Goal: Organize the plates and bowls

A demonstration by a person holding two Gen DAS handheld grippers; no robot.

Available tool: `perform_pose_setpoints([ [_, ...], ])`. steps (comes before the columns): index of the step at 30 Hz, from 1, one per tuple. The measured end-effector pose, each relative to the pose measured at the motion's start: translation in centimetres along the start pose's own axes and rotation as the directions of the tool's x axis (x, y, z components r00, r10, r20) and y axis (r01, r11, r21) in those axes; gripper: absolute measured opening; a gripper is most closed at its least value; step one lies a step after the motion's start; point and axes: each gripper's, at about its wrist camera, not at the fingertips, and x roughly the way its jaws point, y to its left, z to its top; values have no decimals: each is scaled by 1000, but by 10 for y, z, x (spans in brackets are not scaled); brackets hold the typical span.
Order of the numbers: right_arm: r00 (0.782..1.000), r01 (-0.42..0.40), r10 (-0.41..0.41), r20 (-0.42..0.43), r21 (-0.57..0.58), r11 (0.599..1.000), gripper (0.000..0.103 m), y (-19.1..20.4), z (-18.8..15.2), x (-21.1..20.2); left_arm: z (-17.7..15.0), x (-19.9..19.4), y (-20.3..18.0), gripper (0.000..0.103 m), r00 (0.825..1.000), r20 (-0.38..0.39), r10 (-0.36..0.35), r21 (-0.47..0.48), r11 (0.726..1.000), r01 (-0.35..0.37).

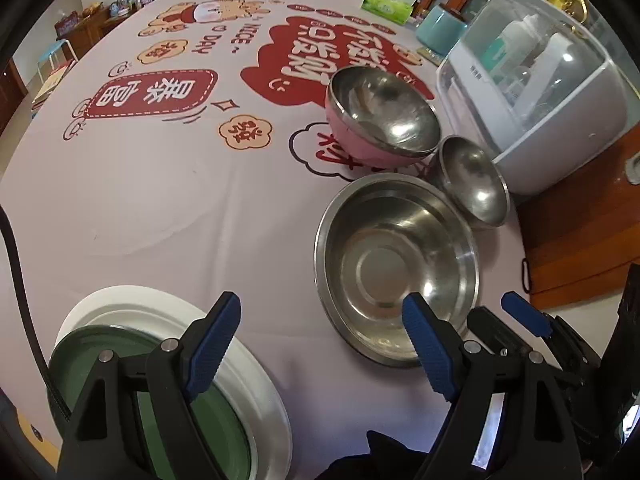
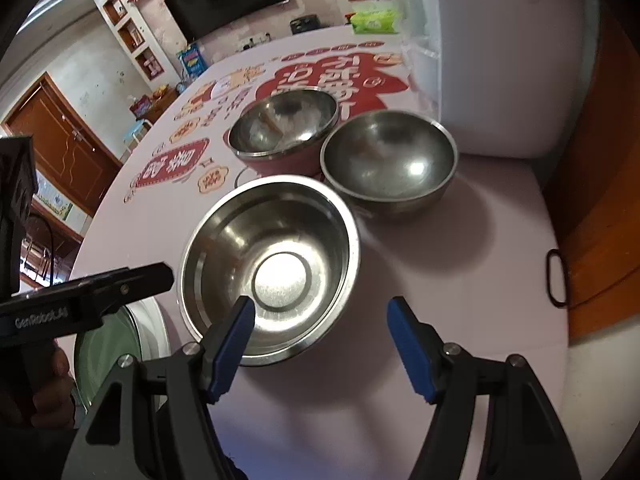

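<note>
The wide, shallow, shiny steel bowl sits on the pale tablecloth with red pictures. Just behind it stand a pink bowl with a steel inside and a round all-steel bowl. To its left a green plate lies on a white plate. The left gripper and the right gripper hang near the wide bowl, fingers apart, holding nothing.

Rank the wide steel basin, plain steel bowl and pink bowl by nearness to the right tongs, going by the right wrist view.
1. Wide steel basin, just ahead of the right tongs, left of centre.
2. Plain steel bowl, beyond it, right.
3. Pink bowl, farthest, back left.
</note>
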Motion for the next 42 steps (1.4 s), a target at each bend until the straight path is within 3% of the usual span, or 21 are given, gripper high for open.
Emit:
perform_pose_setpoints([
  [10, 998, -23, 21, -52, -41, 999, 67, 6, 3, 22, 10, 37, 0, 77, 996, -84, 13, -6, 1000, -14],
  [17, 998, -18, 15, -67, -41, 999, 42, 5, 4, 30, 10, 50, -2, 55, 992, -124, 7, 9, 1000, -6],
  [21, 998, -14, 12, -65, -27, 1000, 35, 2, 4, 31, 8, 54, -6, 38, 990, -139, 4, 30, 1000, 0],
  [27, 998, -18, 18, -60, -1, 1000, 23, -4, 2, 28, 6, 53, -14, 23, 990, -138, 9, 59, 998, -1],
  [42, 999, 11, -9, 32, -75, 997, 23, 12, -3, -1, -9, 19, -21, 22, 997, -74, 26, 109, 994, -18],
])
